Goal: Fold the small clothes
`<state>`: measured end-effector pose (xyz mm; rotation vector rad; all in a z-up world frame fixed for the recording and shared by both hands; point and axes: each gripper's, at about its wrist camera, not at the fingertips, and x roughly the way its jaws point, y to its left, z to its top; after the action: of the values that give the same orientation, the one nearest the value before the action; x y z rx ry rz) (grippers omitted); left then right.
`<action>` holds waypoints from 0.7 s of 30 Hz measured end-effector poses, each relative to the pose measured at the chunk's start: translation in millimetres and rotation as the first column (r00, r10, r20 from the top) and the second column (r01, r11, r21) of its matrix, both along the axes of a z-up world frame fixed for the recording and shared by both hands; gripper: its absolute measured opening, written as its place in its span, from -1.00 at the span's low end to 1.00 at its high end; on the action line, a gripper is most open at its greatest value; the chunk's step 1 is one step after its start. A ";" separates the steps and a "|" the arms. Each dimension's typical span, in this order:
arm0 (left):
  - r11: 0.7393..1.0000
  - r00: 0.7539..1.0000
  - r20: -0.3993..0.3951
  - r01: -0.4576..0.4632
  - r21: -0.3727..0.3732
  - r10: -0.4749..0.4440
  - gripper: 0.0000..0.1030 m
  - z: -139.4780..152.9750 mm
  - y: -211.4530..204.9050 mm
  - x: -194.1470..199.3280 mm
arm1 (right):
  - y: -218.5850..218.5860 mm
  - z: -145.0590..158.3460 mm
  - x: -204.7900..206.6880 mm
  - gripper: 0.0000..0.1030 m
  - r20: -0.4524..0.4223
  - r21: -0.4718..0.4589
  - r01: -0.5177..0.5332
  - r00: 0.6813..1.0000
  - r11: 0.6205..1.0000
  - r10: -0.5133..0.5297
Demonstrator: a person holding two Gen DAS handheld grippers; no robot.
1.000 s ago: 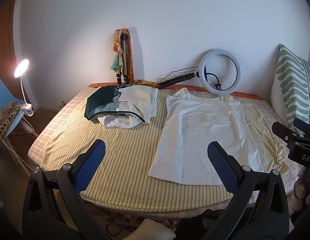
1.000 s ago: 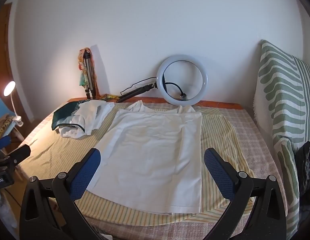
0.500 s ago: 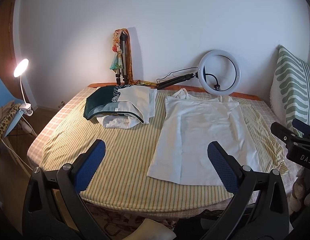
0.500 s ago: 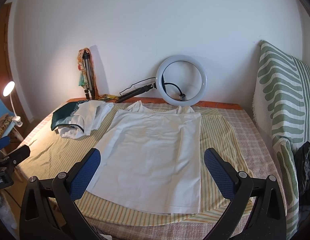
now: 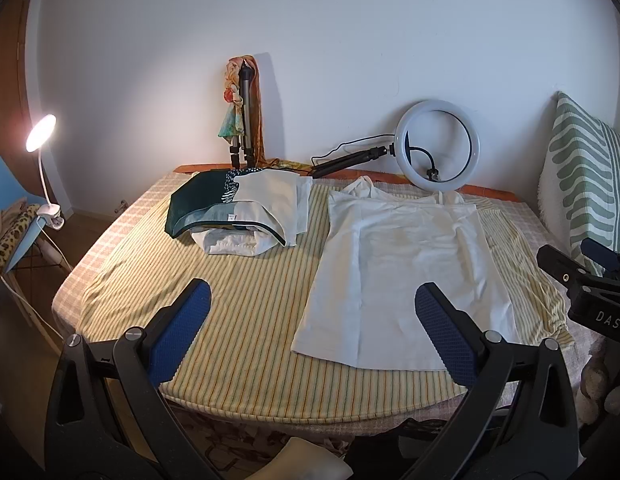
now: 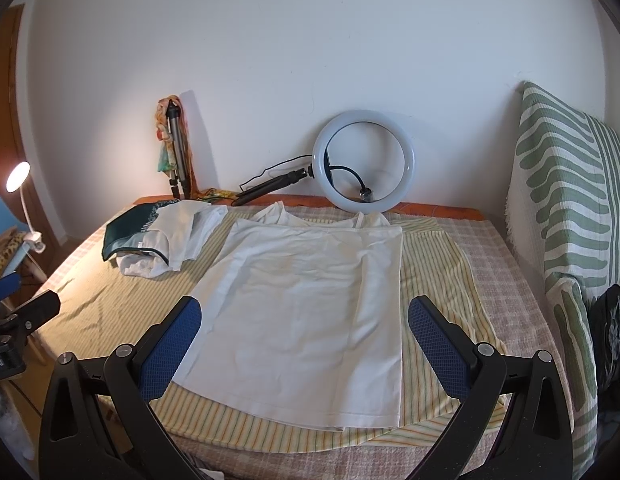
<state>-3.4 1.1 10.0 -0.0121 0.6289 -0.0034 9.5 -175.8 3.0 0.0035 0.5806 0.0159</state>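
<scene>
A white strap top (image 5: 402,268) lies spread flat on the striped cloth (image 5: 245,304) on the bed, straps toward the wall; it also shows in the right wrist view (image 6: 305,308). A pile of clothes, dark green and white (image 5: 237,212), sits at the back left of it (image 6: 161,236). My left gripper (image 5: 314,320) is open and empty, held above the near edge of the bed, left of the top's hem. My right gripper (image 6: 305,336) is open and empty, held over the top's lower part. The right gripper's body shows at the left view's right edge (image 5: 590,296).
A ring light (image 6: 364,166) and a tripod with scarves (image 5: 243,116) stand against the back wall. A green patterned cushion (image 6: 566,216) stands at the right. A lit clip lamp (image 5: 41,140) and a blue chair (image 5: 13,240) are to the left of the bed.
Both views shift only slightly; the left gripper has drifted a little. The clothes have not moved and both grippers stay open.
</scene>
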 end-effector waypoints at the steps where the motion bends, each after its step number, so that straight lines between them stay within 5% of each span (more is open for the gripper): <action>1: 1.000 1.000 0.001 -0.001 0.000 0.001 1.00 0.3 0.0 0.0 | -0.2 0.6 -0.5 0.99 0.000 0.000 0.000 1.000 1.000 0.000; 21: 1.000 1.000 -0.005 -0.003 -0.004 0.003 1.00 -1.8 2.3 -1.4 | -0.3 1.0 0.1 0.99 0.001 -0.003 -0.001 1.000 1.000 0.001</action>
<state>-4.8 3.4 8.2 -0.0164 0.6342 -0.0020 9.6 -176.1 3.9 -0.0001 0.5794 0.0158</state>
